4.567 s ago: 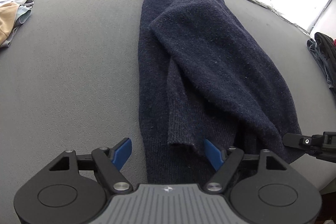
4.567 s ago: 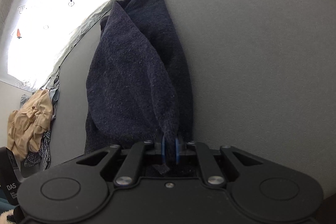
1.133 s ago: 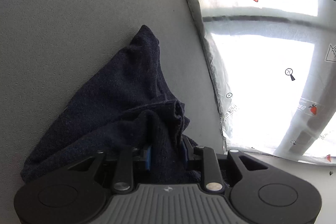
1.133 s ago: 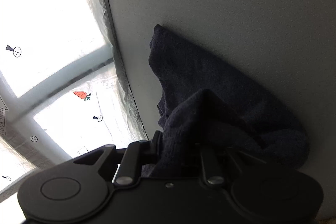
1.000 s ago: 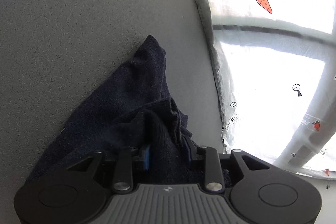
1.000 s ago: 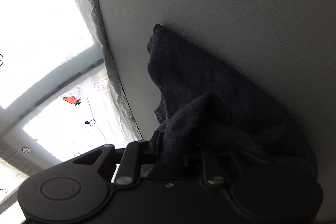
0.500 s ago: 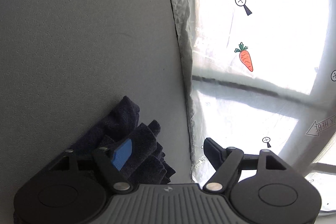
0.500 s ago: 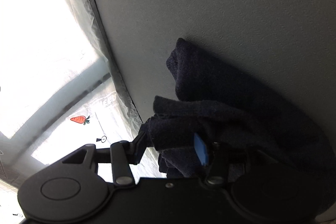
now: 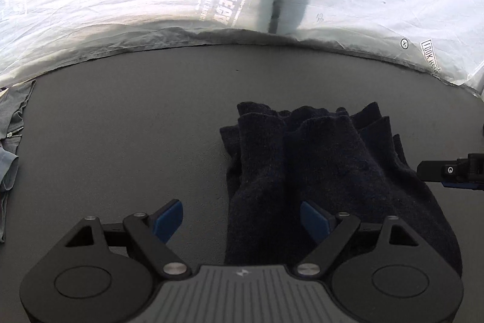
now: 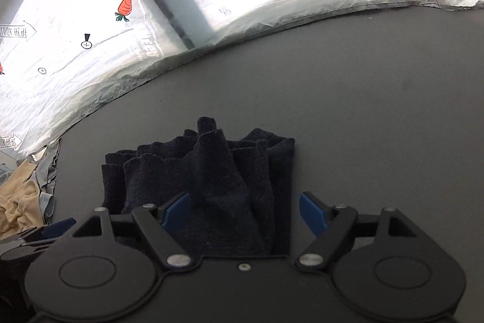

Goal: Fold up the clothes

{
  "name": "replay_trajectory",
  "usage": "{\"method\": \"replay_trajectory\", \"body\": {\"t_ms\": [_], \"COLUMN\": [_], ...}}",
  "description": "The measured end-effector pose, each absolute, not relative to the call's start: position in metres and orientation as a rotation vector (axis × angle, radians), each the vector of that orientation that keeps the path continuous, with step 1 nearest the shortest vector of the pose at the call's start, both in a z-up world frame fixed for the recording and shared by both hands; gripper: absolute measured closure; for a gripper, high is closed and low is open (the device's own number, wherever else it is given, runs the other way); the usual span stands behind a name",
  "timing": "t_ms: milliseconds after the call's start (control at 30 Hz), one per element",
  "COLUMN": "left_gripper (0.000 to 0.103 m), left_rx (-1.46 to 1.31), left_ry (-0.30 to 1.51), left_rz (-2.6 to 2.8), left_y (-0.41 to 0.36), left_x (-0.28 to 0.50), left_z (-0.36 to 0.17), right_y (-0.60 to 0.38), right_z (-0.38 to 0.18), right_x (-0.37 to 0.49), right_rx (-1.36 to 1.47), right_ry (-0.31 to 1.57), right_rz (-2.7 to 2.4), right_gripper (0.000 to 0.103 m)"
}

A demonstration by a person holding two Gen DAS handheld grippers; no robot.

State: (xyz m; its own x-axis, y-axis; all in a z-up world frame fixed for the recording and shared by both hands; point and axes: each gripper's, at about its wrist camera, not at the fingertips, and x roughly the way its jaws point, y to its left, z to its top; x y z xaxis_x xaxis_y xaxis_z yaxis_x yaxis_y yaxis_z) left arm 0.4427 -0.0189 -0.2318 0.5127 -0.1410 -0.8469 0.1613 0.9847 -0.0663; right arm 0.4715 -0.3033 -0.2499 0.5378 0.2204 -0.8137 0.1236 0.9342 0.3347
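Note:
A dark navy knit sweater [image 9: 320, 165] lies folded in a rumpled stack on the grey tabletop [image 9: 121, 126], its layered edges pointing to the far side. My left gripper [image 9: 242, 217] hovers over its near left part, jaws opening, the blue pads [image 9: 168, 217] clear of the cloth. In the right wrist view the same sweater [image 10: 211, 177] sits below my right gripper [image 10: 244, 212], whose jaws are also opening with no pad pressing on it. Each gripper shows in the other's view: the right gripper [image 9: 447, 171] at the right edge, the left gripper [image 10: 45, 232] at lower left.
A grey garment with a zip [image 9: 12, 123] lies at the table's left edge, beside crumpled beige and pale blue clothes [image 10: 18, 202]. A white plastic sheet printed with carrots [image 9: 151, 5] rises behind the table's far edge.
Both grippers let go of the sweater and opened wide. They lifted and rolled level, and the sweater now rests folded on the table.

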Motion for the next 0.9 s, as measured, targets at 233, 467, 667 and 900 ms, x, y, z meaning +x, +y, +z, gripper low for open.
{"method": "replay_trajectory", "body": {"t_ms": [233, 467, 667, 900], "left_gripper": [0.005, 0.000, 0.000, 0.000], "left_rx": [-0.013, -0.045, -0.117, -0.042], "left_ry": [1.038, 1.068, 1.111, 1.091], "left_rz": [-0.139, -0.180, -0.223, -0.347], "left_y": [-0.016, -0.006, 0.005, 0.004], "left_x": [0.450, 0.469, 0.488, 0.510], "left_z": [-0.254, -0.275, -0.283, -0.284], "right_y": [-0.292, -0.292, -0.292, -0.297], "right_z": [-0.274, -0.290, -0.295, -0.300], "right_x": [0.444, 0.456, 0.473, 0.497], "right_rx": [0.274, 0.271, 0.265, 0.262], "right_ry": [1.035, 1.051, 1.063, 1.059], "right_rz": [0.051, 0.059, 0.082, 0.167], "right_gripper": [0.015, 0.009, 0.008, 0.008]}}
